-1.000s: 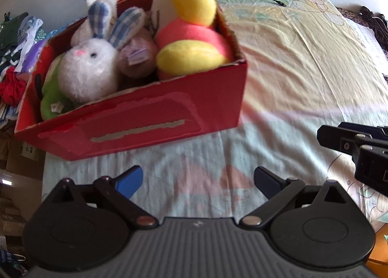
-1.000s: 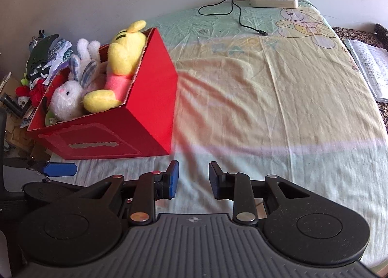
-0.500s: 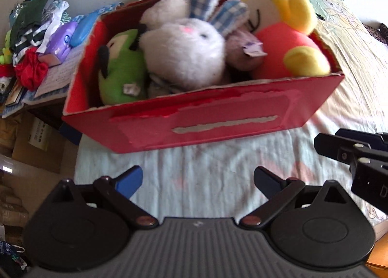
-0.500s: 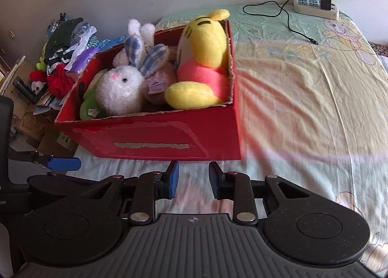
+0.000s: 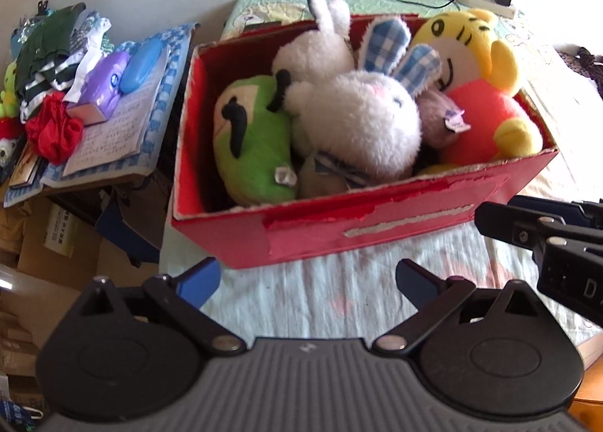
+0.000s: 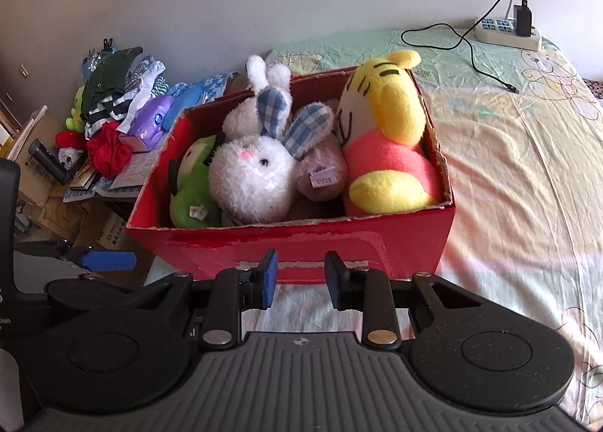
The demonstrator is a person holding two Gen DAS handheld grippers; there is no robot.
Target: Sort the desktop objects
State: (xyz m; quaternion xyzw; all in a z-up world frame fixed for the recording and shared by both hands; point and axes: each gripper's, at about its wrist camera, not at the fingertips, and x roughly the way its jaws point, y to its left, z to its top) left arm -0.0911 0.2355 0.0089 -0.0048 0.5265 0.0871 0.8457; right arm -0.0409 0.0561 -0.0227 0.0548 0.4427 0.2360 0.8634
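Red box (image 6: 395,255) sitting on bed, packed w/ plush toys; white bunny (image 5: 361,126) lying centre. Left gripper (image 5: 307,277) gaping wide, right gripper (image 6: 301,275) part-open, both hovering empty. Bunny looking soft, light; pinching body prob. best.

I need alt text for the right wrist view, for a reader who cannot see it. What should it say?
A red cardboard box on a bed sheet holds plush toys: a white rabbit, a yellow tiger and a green toy. The right gripper is open and empty in front of the box. A power strip lies farther back.
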